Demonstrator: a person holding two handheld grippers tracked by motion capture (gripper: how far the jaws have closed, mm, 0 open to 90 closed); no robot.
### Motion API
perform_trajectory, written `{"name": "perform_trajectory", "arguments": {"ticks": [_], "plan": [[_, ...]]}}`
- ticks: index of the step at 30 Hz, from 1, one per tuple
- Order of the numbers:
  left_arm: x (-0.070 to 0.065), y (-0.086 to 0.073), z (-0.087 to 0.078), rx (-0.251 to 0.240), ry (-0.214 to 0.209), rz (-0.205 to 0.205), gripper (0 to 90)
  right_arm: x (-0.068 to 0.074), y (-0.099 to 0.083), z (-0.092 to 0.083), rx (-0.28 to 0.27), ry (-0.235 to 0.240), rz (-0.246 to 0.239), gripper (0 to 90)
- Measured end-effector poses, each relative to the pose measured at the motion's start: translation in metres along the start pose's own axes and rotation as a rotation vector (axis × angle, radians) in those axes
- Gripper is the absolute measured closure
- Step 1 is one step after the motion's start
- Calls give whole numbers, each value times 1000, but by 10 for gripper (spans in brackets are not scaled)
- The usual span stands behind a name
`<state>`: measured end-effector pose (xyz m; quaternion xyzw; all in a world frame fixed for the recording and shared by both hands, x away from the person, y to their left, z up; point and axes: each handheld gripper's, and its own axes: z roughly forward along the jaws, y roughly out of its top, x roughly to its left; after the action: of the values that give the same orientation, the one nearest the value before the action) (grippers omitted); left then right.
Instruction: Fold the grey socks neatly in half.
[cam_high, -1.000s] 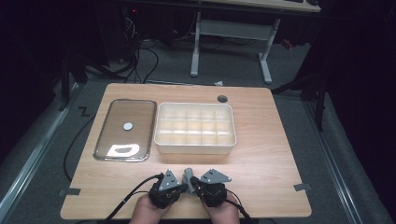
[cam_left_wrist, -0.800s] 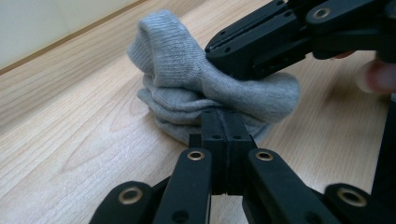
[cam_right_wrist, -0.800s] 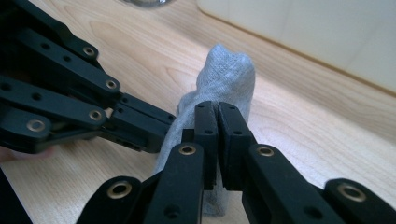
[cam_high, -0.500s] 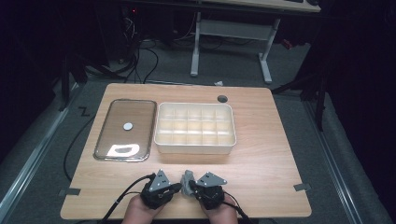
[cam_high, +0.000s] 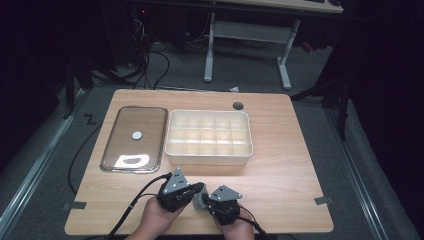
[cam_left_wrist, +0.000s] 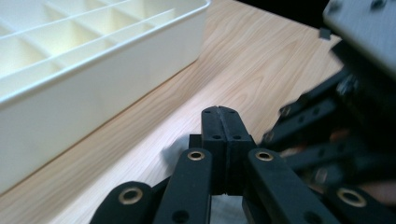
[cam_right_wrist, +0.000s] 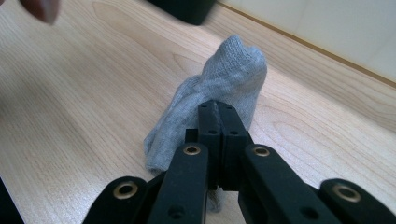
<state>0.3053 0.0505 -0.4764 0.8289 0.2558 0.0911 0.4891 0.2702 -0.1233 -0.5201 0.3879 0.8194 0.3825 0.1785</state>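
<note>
grey sock lies bunched on the table before the divided box, right gripper pinching its fabric to hold it; left gripper pressed together, empty.

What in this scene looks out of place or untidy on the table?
The grey sock lies crumpled on the bare wood near the table's front edge, outside the white divided box, whose visible compartments look empty. The box's clear lid lies off, beside it. Nothing looks spilled or damaged.
</note>
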Motion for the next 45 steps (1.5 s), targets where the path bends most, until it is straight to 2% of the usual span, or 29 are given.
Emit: {"name": "perform_trajectory", "arguments": {"ticks": [1,4,9,11,13,18,19,20,21,23,25,31,34,37,45], "plan": [[-3,3,10,31,3,13,899,0,0,0,-1,1,-1,900],[-2,3,16,54,9,8,899,0,-1,0,-3,2,2,900],[9,-13,24,89,38,-31,900,1,-2,0,-13,2,-6,900],[15,-23,19,84,52,-60,900,2,-2,0,-16,0,-11,900],[16,-30,17,85,59,-69,900,2,-3,0,-19,2,-4,900],[17,-40,17,70,64,-64,900,2,-2,0,-20,5,-7,900],[16,-42,17,65,71,-58,900,2,0,-4,-25,3,4,900],[16,-42,17,65,71,-58,900,2,0,-4,-25,3,4,900],[16,-42,16,62,71,-56,900,5,1,-11,-62,23,1,900],[17,-43,16,59,66,-58,900,8,1,-15,-71,34,-4,900],[18,-44,16,57,61,-57,900,14,-3,-16,-48,48,-19,900],[22,-47,16,48,31,-61,900,14,-10,-8,-4,67,2,900],[24,-48,16,46,17,-73,900,16,-12,-8,-10,61,-7,900],[26,-52,16,22,7,-86,900,14,-14,-7,-24,67,3,900],[25,-53,15,13,11,-67,900,10,-10,-9,-15,99,12,882]]}}
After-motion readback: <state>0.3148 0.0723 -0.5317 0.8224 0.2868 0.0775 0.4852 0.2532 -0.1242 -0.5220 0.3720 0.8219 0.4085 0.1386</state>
